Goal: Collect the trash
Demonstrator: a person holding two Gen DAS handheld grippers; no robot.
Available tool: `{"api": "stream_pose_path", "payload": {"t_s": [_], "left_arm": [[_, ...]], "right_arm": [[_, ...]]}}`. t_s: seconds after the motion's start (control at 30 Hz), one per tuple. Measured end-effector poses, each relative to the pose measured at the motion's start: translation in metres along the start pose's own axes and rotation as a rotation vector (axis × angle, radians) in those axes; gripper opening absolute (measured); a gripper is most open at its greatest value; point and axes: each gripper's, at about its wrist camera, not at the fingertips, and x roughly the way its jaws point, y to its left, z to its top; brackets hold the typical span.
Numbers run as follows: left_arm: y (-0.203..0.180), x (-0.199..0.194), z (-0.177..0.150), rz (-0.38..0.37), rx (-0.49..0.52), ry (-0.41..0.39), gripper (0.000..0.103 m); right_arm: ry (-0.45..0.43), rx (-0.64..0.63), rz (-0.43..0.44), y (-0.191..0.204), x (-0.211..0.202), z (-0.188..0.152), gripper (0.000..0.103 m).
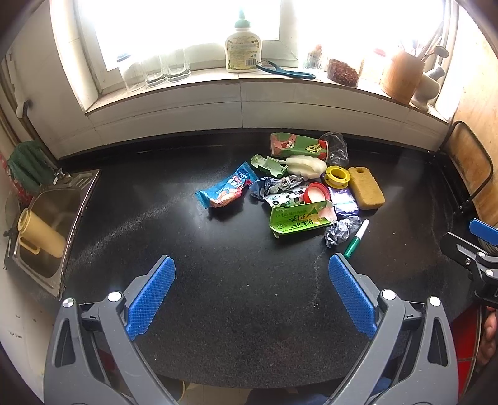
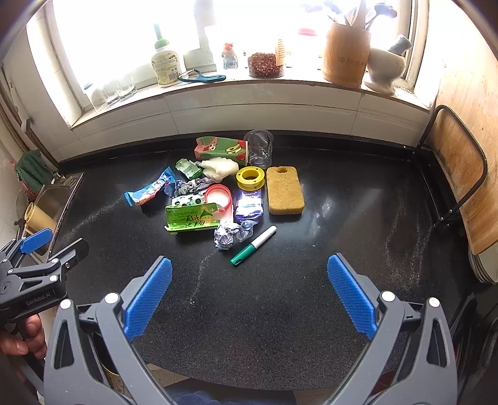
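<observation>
Both claws released above the counter

Spread wide and empty, the left claw (image 1: pixel 252 268) and right claw (image 2: pixel 249 268) hang over the black counter (image 2: pixel 280 311) — ahead lies a green marker (image 2: pixel 253 245), then crumpled paper (image 2: pixel 228 235), a green carton (image 2: pixel 193 218), a sponge (image 2: pixel 284 190) beyond.

window panes (image 1: pixel 186 28): blown out | cutting board (image 2: pixel 460 180): cut off at edge

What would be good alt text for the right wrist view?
The open right tool hovers over a black countertop, facing a pile of trash: green carton, crumpled paper, marker, yellow sponge.
</observation>
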Motion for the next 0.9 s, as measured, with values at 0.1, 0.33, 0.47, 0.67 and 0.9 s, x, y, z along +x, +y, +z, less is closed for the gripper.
{"api": "stream_pose_path", "payload": {"t_s": [0.1,0.33,0.47,0.67,0.9], "left_arm": [[0.0,0.001,-0.002,-0.001,-0.001,0.0,0.096],[-0.002,-0.001,0.002,-0.005,-0.001,0.003,0.096],[-0.008,-0.004,0.005,-0.003,0.005,0.005,0.096],[-0.01,-0.005,0.004,-0.003,0.004,0.005,0.096],[-0.011,-0.004,0.004,0.008,0.009,0.007,0.096]], "right_arm": [[0.001,0.001,0.001,-0.001,0.0,0.001,0.097],[0.001,0.004,0.0,-0.003,0.0,0.0,0.097],[0.002,0.008,0.001,-0.005,-0.001,0.0,0.097],[0.002,0.011,0.002,-0.007,-0.001,0.0,0.097],[0.005,0.011,0.001,-0.008,-0.001,0.0,0.097]]}}
